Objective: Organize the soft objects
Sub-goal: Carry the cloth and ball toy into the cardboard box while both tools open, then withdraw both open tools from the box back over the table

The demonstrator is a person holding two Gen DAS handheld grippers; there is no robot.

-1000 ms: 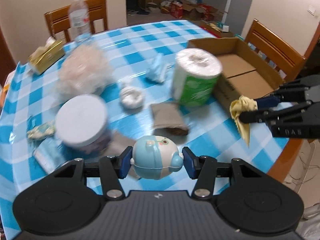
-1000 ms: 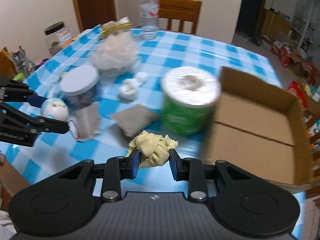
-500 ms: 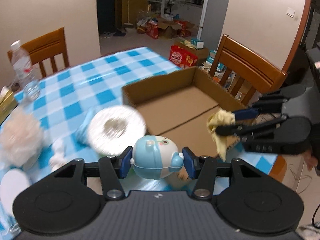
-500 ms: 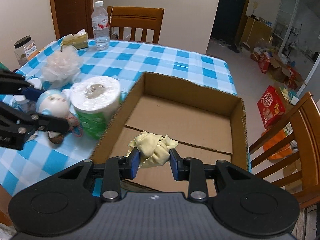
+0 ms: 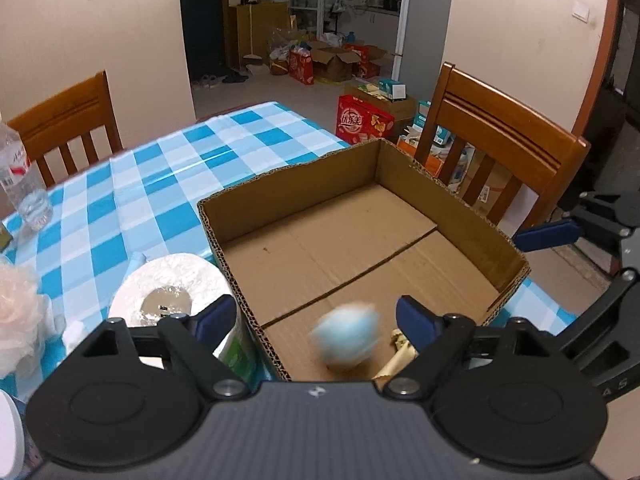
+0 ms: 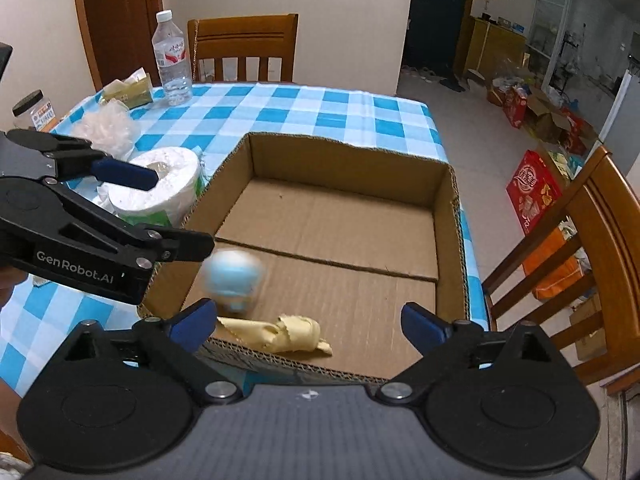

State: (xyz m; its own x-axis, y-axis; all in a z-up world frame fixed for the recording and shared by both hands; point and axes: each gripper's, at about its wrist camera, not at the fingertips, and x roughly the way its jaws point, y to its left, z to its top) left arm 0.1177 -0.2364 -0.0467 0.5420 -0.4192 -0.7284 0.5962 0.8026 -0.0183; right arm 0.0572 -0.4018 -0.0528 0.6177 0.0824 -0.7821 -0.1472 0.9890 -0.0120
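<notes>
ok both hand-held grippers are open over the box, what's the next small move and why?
Probably swing the left hand-held gripper back toward the toilet roll beside the cardboard box. Its jaws have just opened; the blue toy is blurred, dropping clear, and the yellow cloth already lies in the box, so loose soft items on the table come next.
</notes>
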